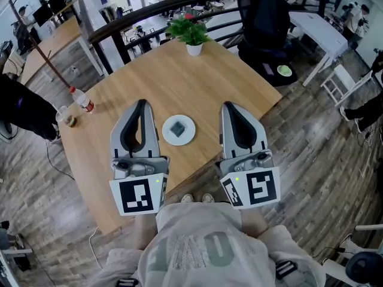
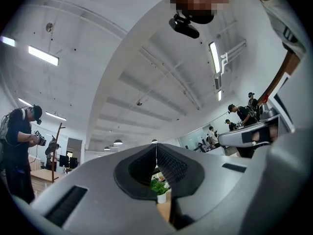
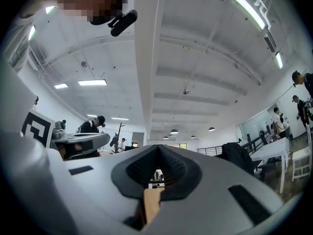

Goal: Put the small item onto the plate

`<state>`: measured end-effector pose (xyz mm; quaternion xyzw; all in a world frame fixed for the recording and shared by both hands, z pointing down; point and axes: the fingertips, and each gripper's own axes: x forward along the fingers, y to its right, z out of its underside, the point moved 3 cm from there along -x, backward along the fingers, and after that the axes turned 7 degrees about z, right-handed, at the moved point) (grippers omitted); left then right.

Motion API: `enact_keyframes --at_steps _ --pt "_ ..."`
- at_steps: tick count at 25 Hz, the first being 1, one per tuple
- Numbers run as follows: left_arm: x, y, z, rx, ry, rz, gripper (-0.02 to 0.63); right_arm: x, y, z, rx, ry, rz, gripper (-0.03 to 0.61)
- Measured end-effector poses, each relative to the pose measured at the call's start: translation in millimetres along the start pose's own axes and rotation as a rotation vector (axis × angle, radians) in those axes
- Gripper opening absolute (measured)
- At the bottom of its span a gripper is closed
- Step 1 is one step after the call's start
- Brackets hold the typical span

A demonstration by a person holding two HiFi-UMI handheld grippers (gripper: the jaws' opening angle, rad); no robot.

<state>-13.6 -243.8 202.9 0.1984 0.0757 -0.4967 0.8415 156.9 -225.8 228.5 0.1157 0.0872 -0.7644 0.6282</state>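
Observation:
A small white plate (image 1: pixel 178 137) sits on the wooden table (image 1: pixel 149 76), near its front corner. A small grey square item (image 1: pixel 178 128) lies flat in the middle of the plate. My left gripper (image 1: pixel 142 103) hangs just left of the plate, jaws together and empty. My right gripper (image 1: pixel 227 106) hangs just right of it, also shut with nothing held. In the left gripper view the left gripper (image 2: pixel 156 152) points up at the ceiling with its pads meeting. The right gripper (image 3: pixel 157 153) in its own view shows the same. Neither gripper touches the plate.
A potted plant (image 1: pixel 190 33) stands at the table's far corner. A bottle (image 1: pixel 81 99) and a small cup (image 1: pixel 64 116) are at the left edge. A black chair (image 1: pixel 263 17) and a dark railing (image 1: pixel 149 11) lie beyond. People stand around the room.

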Motion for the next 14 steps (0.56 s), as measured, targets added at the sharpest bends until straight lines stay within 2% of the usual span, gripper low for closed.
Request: enact_keyframes --at_steps 10,14 --pt "-2.9 3.6 -0.2 -0.006 -0.002 -0.005 0.009 -1.5 -2.7 -7.9 0.022 0.014 -0.031 0.017" --pt "-4.3 1.3 0.2 -0.003 -0.003 -0.007 0.009 1.8 -6.5 -9.7 0.075 0.02 -0.061 0.017"
